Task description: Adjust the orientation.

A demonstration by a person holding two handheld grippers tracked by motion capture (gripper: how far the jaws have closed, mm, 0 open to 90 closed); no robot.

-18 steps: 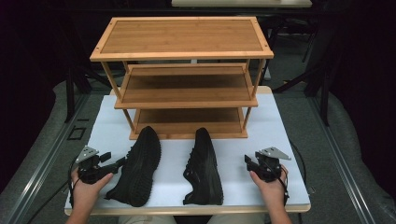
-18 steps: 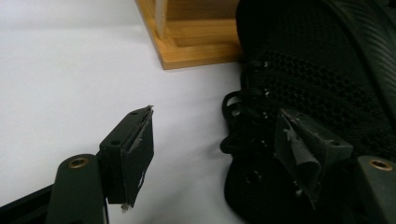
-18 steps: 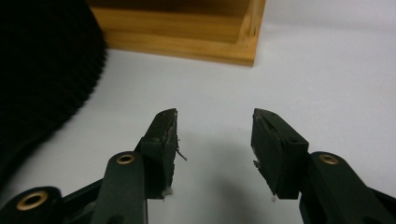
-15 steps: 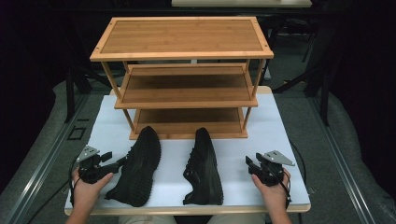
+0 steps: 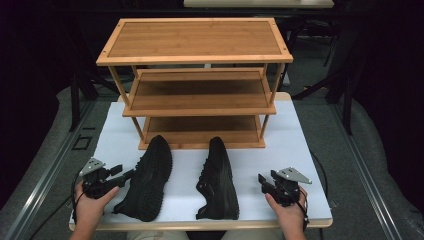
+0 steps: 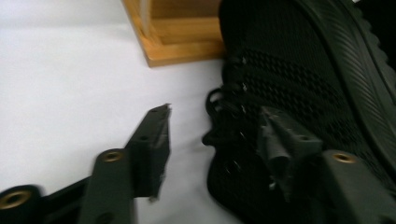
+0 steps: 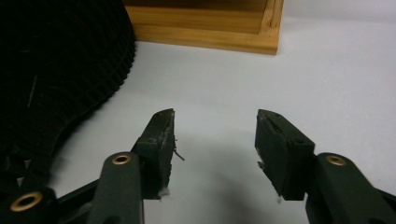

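Note:
Two black mesh shoes lie on the white table (image 5: 300,135) in front of a wooden three-shelf rack (image 5: 195,90). The left shoe (image 5: 146,185) is tipped on its side with its sole showing; the right shoe (image 5: 218,180) stands upright. My left gripper (image 5: 124,172) sits at the left shoe's side, open. In the left gripper view my left gripper (image 6: 217,126) has one jaw over the bare table and the other in front of the shoe's laced upper (image 6: 280,70), without pinching it. My right gripper (image 5: 265,179) rests right of the right shoe, open and empty. The right gripper view shows my right gripper (image 7: 215,135) with that shoe (image 7: 56,70) at the left.
The rack's bottom rail (image 7: 210,32) lies just beyond the shoes, and its foot (image 6: 182,46) stands close to the left shoe's toe. White table surface runs along both sides of the rack. The table's front edge (image 5: 200,224) is right by both hands.
My right gripper has slid slightly back toward the table's front edge. The left gripper and both shoes have stayed put.

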